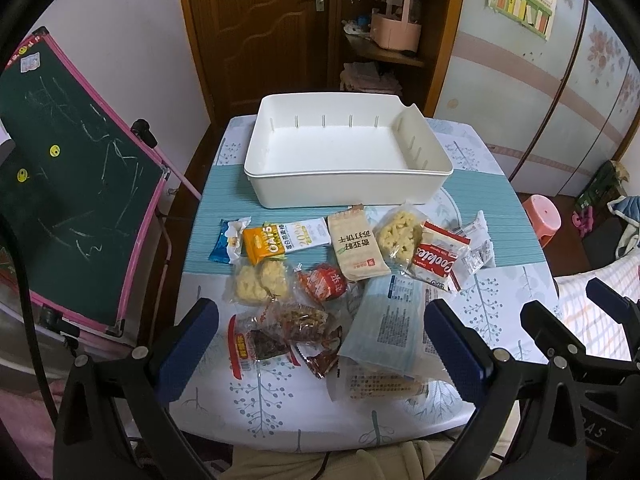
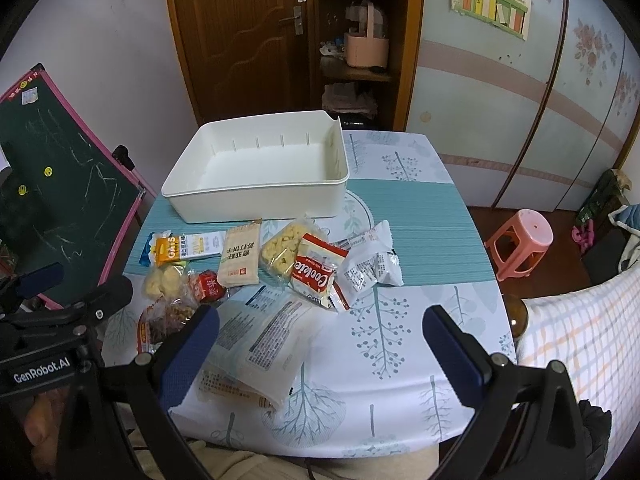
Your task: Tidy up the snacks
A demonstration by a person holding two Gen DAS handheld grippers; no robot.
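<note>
Snacks lie scattered across the near half of the tree-printed tablecloth [image 2: 400, 332], and behind them the white rectangular plastic bin [image 1: 348, 188] stands with nothing in it, so none has gone in yet.

Nearest the person is the large pale-blue flat packet printed with small text [image 1: 384, 328]. It lies face down with its long axis running from the near table edge away toward the red-and-white "Cookies" pack [image 1: 436, 264], slanting a little rightward.

From the left gripper [image 1: 320, 340], the packet sits ahead and toward its right finger, while the clear bag of dark nutty pieces [image 1: 296, 324] is more nearly centred between the fingers. From the right gripper [image 2: 320, 344], the blue packet lies ahead and to the left, its near end beside the left finger; bare cloth fills the rest of the gap.

Both grippers hang above the near edge with fingers spread wide, holding nothing. By my reckoning either could take the blue packet, gripping across its short width, then carry it forward over the other snacks to the bin.
</note>
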